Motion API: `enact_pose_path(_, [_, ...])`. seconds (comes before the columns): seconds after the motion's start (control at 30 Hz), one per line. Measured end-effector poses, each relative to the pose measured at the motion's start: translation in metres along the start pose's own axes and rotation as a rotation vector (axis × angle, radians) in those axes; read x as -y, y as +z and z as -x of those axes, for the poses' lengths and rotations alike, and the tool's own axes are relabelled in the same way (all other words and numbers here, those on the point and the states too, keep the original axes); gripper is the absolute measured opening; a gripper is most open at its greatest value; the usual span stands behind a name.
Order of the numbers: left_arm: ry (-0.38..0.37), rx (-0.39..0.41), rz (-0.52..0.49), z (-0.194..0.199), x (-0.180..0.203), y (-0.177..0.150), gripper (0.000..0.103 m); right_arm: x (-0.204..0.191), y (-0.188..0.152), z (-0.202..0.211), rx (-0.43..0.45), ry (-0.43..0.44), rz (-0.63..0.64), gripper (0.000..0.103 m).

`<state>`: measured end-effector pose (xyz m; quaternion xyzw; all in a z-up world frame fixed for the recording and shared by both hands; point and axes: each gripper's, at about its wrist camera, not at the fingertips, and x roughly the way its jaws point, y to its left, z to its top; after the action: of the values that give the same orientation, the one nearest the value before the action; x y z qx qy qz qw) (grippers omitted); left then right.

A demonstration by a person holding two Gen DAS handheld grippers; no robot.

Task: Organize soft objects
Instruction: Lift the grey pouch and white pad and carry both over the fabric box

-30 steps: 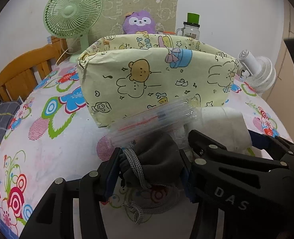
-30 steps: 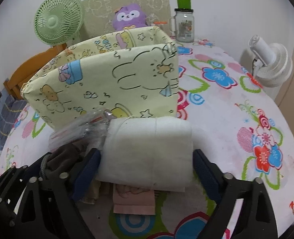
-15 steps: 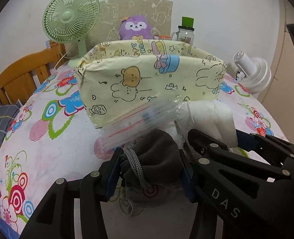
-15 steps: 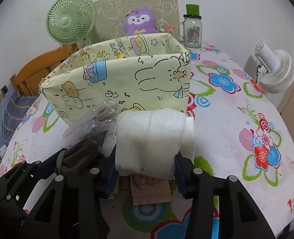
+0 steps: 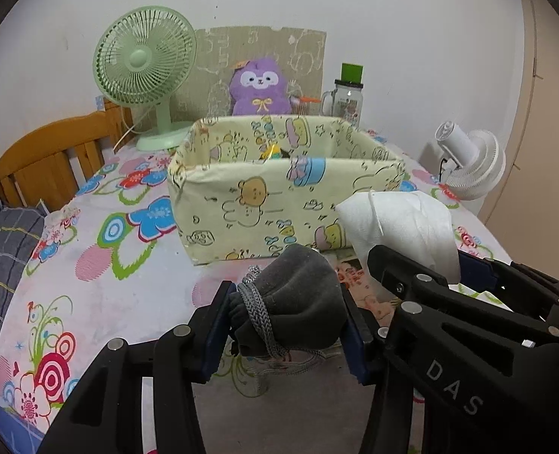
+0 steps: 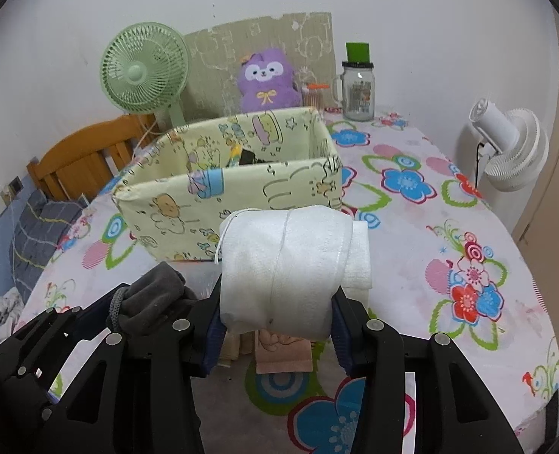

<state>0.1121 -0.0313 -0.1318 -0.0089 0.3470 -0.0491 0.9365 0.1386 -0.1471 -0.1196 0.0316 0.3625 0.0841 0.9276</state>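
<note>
Left gripper (image 5: 287,325): clamped on a grey pouch (image 5: 298,299), blue pads pressed into both its sides; it is held above the table, in front of the box.
Grey pouch: soft, bunched, with a grey braided cord (image 5: 256,314) looped round its left end and trailing below.
Right gripper (image 6: 275,325): closed on a white bundle (image 6: 291,268), squeezed at its lower half between the blue pads.
White bundle: a rolled white cloth or foam sheet with a thin white string round it; it sits just right of the pouch, both close to the box's near wall but not inside.
Box (image 6: 219,189): pale yellow fabric bin with cartoon bears and rabbits, standing open on the table; some small dark and yellow things lie inside, too hidden to name.
Table (image 6: 449,227): covered by a white cloth with bright flowers.
Under the grippers: a pink flat cloth (image 6: 283,355) and other small pieces lie on the table.
Behind the box: green fan (image 5: 145,60), purple plush (image 5: 260,90), jar (image 6: 358,90) with green lid.
Right side: white fan (image 6: 506,147) beside the table.
Left side: wooden chair (image 5: 48,159).
</note>
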Motion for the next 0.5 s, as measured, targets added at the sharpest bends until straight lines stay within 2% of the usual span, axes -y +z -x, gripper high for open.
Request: enact_pose_path(0.5, [0.001, 0.075, -0.013, 0.037, 0.008, 0.018, 0.053, -0.004, 0.017, 0.043, 0.071, 0.007, 0.007, 0.051])
